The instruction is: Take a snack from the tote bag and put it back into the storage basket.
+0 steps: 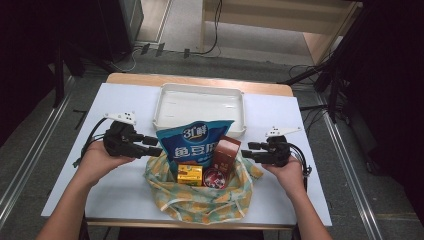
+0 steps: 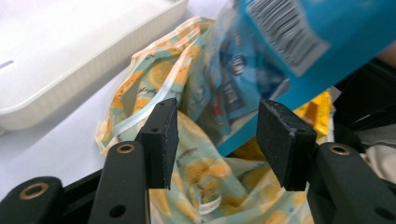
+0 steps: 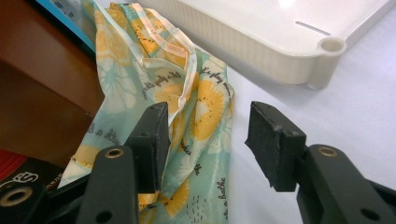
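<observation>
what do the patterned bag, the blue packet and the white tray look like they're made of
The patterned bag looks like thin soft fabric or coated cloth: it crumples in loose folds and has stitched trim at its edge.
The blue packet looks like glossy plastic film, with sheen, printed graphics and a barcode.
The white tray looks like rigid matte plastic, with a ribbed moulded wall and rounded corners.

One white tray (image 1: 165,107); one patterned cloth bag (image 1: 200,202); one blue snack pouch (image 1: 192,142); one brown box (image 1: 227,152); one yellow box (image 1: 190,175); one red-black packet (image 1: 215,177).
</observation>
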The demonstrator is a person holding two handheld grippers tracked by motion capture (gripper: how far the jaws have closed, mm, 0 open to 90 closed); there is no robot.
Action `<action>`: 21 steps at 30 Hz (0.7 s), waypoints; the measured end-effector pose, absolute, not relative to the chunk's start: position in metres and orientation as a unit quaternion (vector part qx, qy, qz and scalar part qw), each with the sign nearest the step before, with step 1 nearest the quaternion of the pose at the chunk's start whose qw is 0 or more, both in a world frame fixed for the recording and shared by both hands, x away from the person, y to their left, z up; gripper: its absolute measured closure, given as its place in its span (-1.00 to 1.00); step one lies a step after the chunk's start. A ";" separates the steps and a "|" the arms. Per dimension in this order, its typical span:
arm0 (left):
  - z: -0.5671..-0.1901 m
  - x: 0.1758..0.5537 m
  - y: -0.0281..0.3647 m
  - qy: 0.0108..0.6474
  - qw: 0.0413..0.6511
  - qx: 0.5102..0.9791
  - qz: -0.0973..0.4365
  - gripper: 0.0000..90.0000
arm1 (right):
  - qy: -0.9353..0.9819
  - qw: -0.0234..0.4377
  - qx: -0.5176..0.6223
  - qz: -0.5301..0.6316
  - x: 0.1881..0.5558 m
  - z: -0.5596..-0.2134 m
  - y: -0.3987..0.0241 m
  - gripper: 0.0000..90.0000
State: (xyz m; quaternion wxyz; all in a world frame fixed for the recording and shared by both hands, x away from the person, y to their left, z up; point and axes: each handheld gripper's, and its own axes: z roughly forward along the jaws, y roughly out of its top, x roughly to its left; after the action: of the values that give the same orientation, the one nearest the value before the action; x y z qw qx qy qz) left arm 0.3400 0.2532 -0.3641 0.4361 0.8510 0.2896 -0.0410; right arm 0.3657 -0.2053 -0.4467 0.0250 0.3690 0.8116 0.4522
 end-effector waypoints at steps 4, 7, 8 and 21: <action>-0.356 0.336 0.253 0.283 0.440 0.852 -0.043 0.05 | 0.814 0.027 0.371 0.447 0.366 -0.447 -0.205 0.06; -0.351 0.333 0.253 0.281 0.439 0.853 -0.032 0.04 | 0.815 0.027 0.372 0.443 0.366 -0.448 -0.205 0.05; -0.348 0.331 0.254 0.280 0.438 0.854 -0.032 0.04 | 0.816 0.027 0.373 0.442 0.366 -0.448 -0.205 0.05; -0.324 0.318 0.247 0.253 0.449 0.856 -0.040 0.03 | 0.814 0.029 0.375 0.443 0.366 -0.448 -0.207 0.05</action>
State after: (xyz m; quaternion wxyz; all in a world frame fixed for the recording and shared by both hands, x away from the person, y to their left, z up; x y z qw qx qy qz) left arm 0.3180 0.2471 -0.3244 0.4488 0.8563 0.2527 -0.0399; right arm 0.3665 -0.2067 -0.4484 0.0289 0.3750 0.8137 0.4432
